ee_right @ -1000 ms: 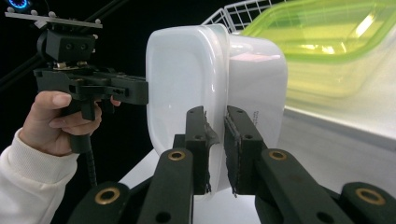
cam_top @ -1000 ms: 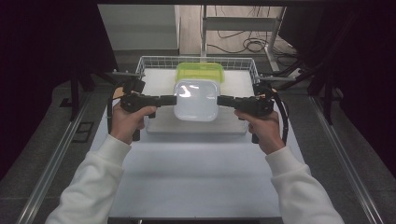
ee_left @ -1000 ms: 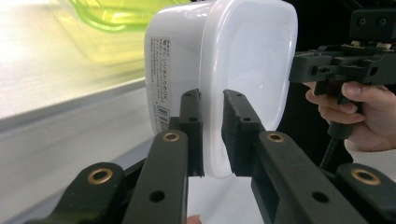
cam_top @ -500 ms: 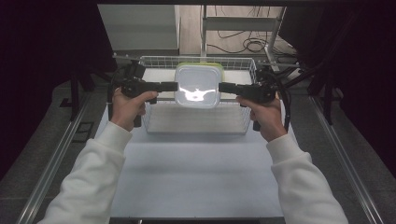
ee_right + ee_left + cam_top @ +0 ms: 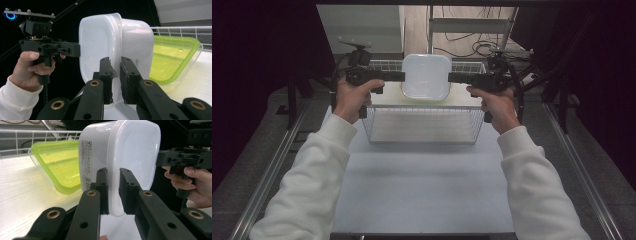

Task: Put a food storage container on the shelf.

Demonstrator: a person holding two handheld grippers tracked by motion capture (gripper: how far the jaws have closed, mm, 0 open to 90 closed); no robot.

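Note:
A white lidded plastic container (image 5: 426,76) hangs in the air above the far part of a wire basket (image 5: 422,125). My left gripper (image 5: 402,76) is shut on the rim at its left side, and my right gripper (image 5: 450,77) is shut on the rim at its right side. In the left gripper view the jaws clamp the lid's edge of the white container (image 5: 120,157), and the other hand holds its gripper (image 5: 185,161) beyond. The right gripper view has the white container (image 5: 115,42) pinched the same way.
A green-lidded clear container (image 5: 60,165) leans inside the basket behind the white one, also seen as the green container (image 5: 172,57). The basket stands on a white table (image 5: 422,185). Dark curtains flank both sides; cables lie on the floor beyond.
Both grippers have lifted the white container higher and carried it away from me, toward the basket's far end. It now hides the green container in the high view.

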